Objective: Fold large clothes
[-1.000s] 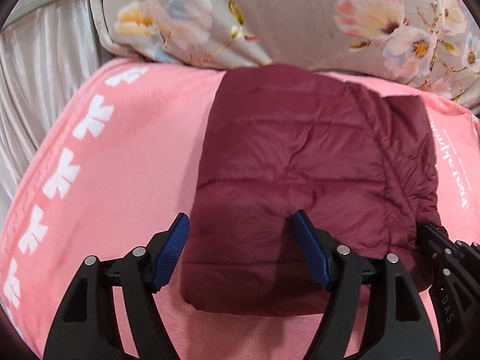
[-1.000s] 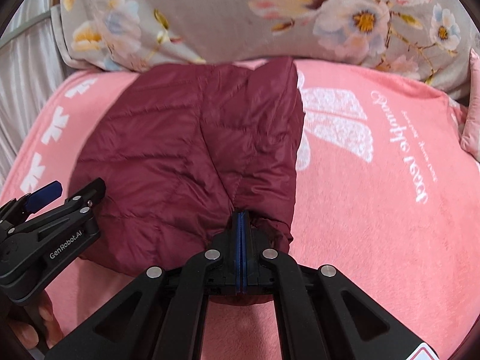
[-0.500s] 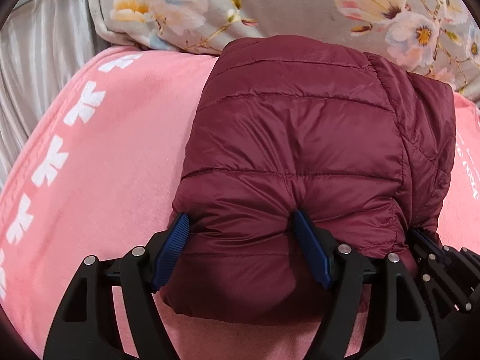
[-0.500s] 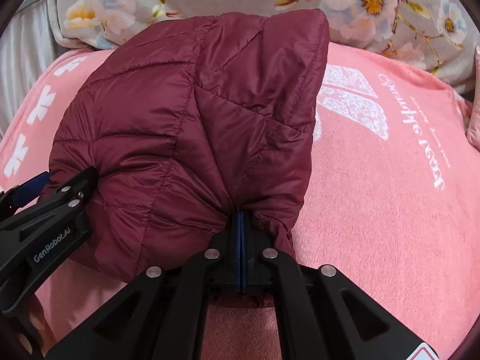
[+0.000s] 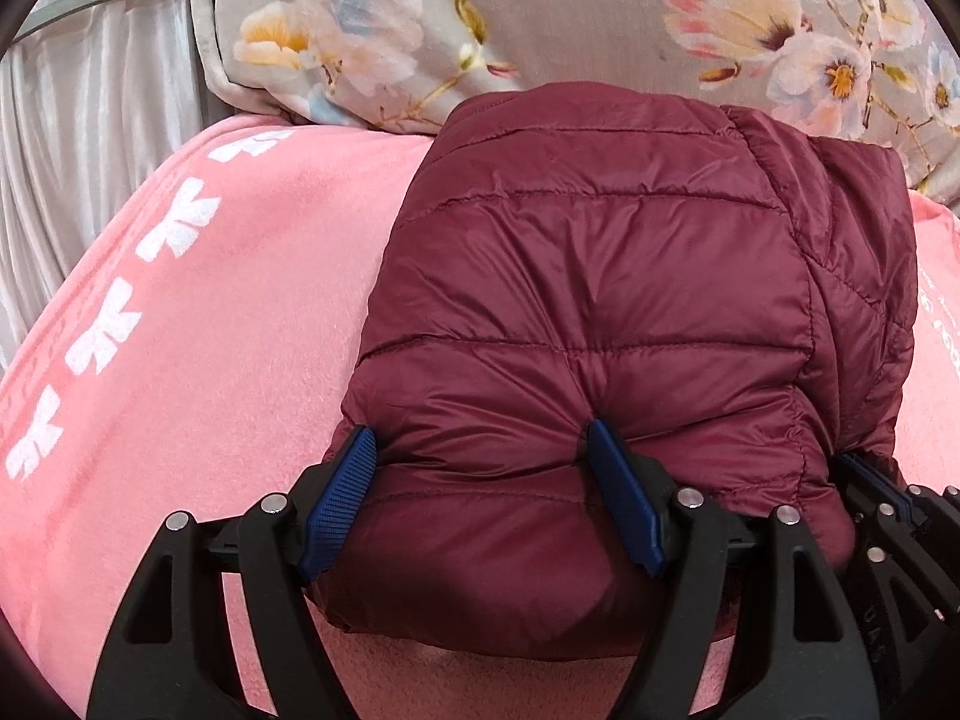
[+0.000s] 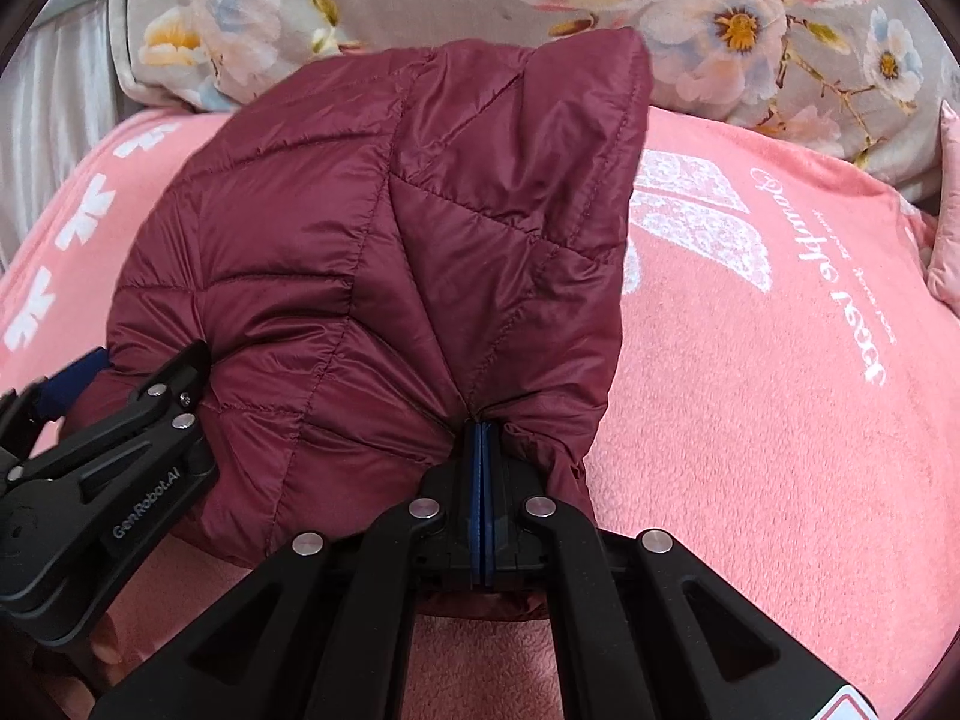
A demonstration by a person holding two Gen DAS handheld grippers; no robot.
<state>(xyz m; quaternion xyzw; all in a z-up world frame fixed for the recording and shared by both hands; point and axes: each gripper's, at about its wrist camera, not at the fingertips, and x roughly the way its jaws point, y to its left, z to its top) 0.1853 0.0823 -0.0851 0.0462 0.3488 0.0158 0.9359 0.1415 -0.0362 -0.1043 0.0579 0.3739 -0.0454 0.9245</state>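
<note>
right wrist view, maroon jacket (image 6: 372, 276) pinched in right gripper (image 6: 482, 462)

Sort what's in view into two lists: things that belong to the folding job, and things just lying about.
Part of the job:
- maroon puffer jacket
- left gripper, open, fingers wide against the jacket's near edge
- right gripper, shut on a pinch of the jacket
- pink blanket, the surface under the jacket

Just lying about:
- floral pillow
- grey curtain
</note>
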